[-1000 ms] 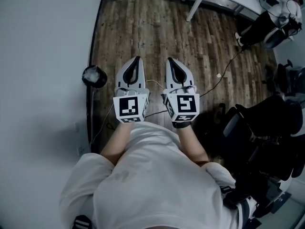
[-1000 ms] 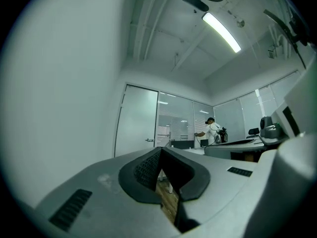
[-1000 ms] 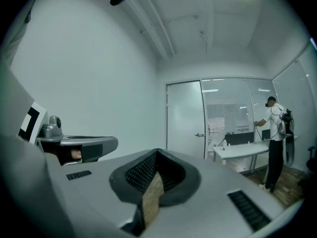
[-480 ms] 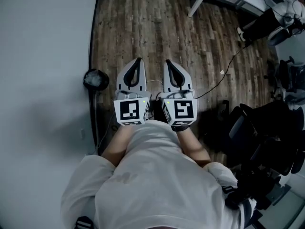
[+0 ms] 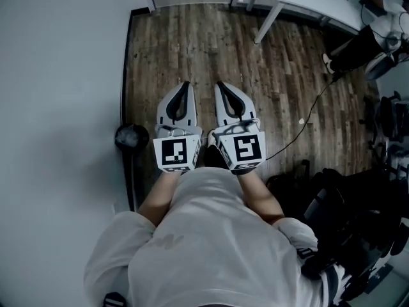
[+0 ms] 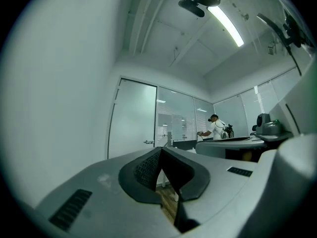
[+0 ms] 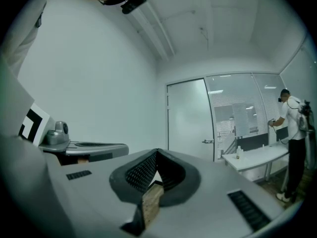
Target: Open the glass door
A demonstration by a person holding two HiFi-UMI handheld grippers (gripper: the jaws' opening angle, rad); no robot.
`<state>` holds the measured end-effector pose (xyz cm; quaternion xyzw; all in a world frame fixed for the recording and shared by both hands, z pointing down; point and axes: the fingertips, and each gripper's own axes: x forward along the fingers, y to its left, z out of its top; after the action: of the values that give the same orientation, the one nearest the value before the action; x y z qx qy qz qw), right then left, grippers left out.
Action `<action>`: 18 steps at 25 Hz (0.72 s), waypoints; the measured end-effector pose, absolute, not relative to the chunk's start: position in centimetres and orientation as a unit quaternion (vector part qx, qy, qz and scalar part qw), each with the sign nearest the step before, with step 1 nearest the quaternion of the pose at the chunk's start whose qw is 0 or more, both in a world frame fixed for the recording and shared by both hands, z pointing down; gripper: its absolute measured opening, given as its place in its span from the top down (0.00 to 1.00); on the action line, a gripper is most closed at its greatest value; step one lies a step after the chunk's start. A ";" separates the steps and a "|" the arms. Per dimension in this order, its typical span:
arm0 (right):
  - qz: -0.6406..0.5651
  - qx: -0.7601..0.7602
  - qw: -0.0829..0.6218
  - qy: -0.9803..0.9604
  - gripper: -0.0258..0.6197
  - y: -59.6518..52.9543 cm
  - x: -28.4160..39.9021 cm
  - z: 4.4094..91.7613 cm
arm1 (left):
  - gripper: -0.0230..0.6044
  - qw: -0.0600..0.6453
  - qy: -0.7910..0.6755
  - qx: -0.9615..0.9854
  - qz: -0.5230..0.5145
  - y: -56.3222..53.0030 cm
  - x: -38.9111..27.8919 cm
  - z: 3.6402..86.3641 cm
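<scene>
Two empty tools lead: we carry the left hand-held gripper (image 5: 185,85) and right hand-held gripper (image 5: 220,85) shut and level, likely since nothing needs gripping yet; well ahead the glass door (image 7: 190,118) stands closed, its handle (image 7: 208,142) unreached.

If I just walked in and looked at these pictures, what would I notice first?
Probably the left hand-held gripper and the right hand-held gripper, held side by side over the wooden floor. Each carries a black-and-white marker cube, and their jaws are together with nothing in them. Next comes the tall glass door straight ahead, which looks shut.
</scene>
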<state>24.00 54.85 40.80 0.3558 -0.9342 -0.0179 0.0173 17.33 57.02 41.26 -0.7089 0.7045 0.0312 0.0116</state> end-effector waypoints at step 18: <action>0.037 0.390 0.016 -0.920 0.96 31.6 26.8 41.5 | 0.96 0.013 0.681 -0.731 -0.025 35.5 19.0 40.2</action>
<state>26.79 31.60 41.46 0.3896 -0.9201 0.0368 0.0156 19.04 35.46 40.23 -0.7314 0.6813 -0.0252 0.0132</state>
